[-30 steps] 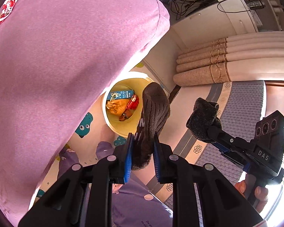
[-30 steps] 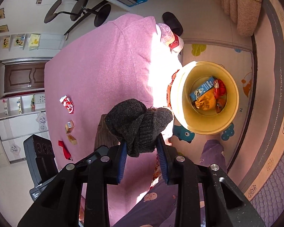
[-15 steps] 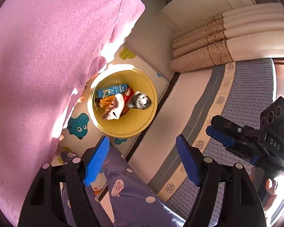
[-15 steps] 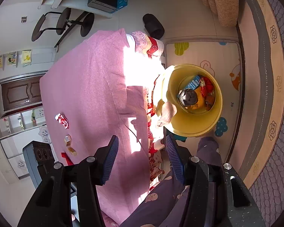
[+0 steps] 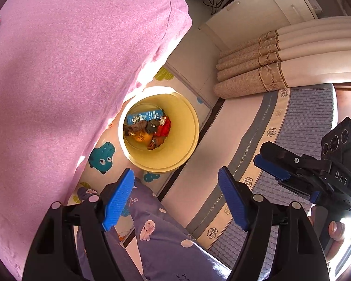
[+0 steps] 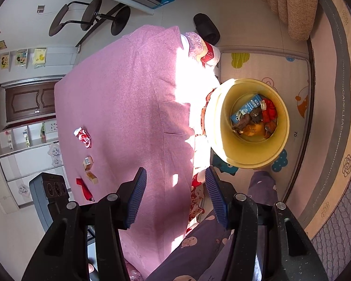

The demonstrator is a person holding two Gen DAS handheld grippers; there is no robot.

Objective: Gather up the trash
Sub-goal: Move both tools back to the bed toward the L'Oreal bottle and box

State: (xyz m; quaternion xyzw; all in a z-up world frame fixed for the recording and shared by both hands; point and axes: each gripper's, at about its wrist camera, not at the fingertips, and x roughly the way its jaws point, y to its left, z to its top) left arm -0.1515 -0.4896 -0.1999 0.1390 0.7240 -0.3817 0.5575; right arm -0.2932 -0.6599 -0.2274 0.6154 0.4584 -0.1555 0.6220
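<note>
My left gripper (image 5: pixel 175 199) and right gripper (image 6: pixel 174 195) both hang with jaws apart, holding nothing. Below them on the mat stands one yellow bin (image 5: pixel 189 140). Inside lie a blue carton (image 5: pixel 144 116), a red wrapper (image 5: pixel 164 127), something orange (image 5: pixel 144 137) and what look like two dark socks (image 5: pixel 142 125). Four scraps (image 6: pixel 83 137) lie on the pink bed (image 6: pixel 119 107).

Light: bright daylight from the right.
Glare: blown-out white along the pink tablecloth (image 6: pixel 128 107) edge beside the yellow bin (image 6: pixel 224 140).
Shadows: hard-edged, on the cloth.
Distortion: strong fisheye bending, dark vignetted corners.
Focus: sharp throughout.
</note>
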